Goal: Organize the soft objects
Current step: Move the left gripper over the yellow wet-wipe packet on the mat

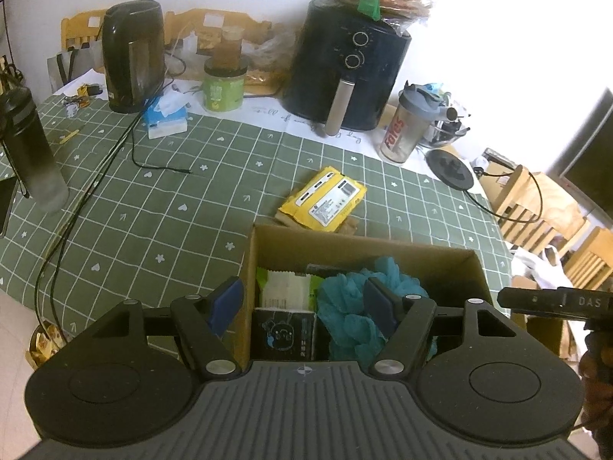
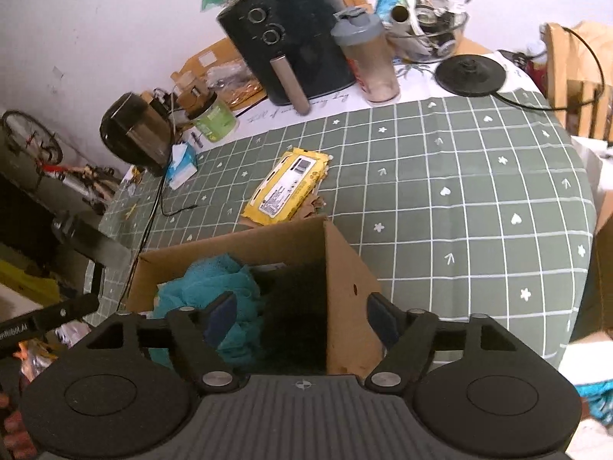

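Observation:
An open cardboard box (image 1: pixel 364 247) stands at the near table edge on a green checked cloth. Inside lie a teal mesh sponge (image 1: pixel 345 318), a white-and-green packet (image 1: pixel 287 287) and a black packet (image 1: pixel 281 335). My left gripper (image 1: pixel 302 303) is open, one finger outside the box's left wall and the other over the sponge. My right gripper (image 2: pixel 302 318) is open and straddles the right wall of the box (image 2: pixel 345 268), its left finger over the teal sponge (image 2: pixel 214 280). A dark fuzzy thing (image 2: pixel 295 306) fills that side. A yellow wipes pack (image 1: pixel 325 199) lies just beyond the box.
At the back stand an air fryer (image 1: pixel 345 69), a kettle (image 1: pixel 132 57), a green jar (image 1: pixel 224 88), a tissue pack (image 1: pixel 166 115) and a shaker bottle (image 1: pixel 406 126). A dark bottle (image 1: pixel 30 145) and black cables (image 1: pixel 115 153) sit left. Wooden chairs (image 1: pixel 536 207) stand right.

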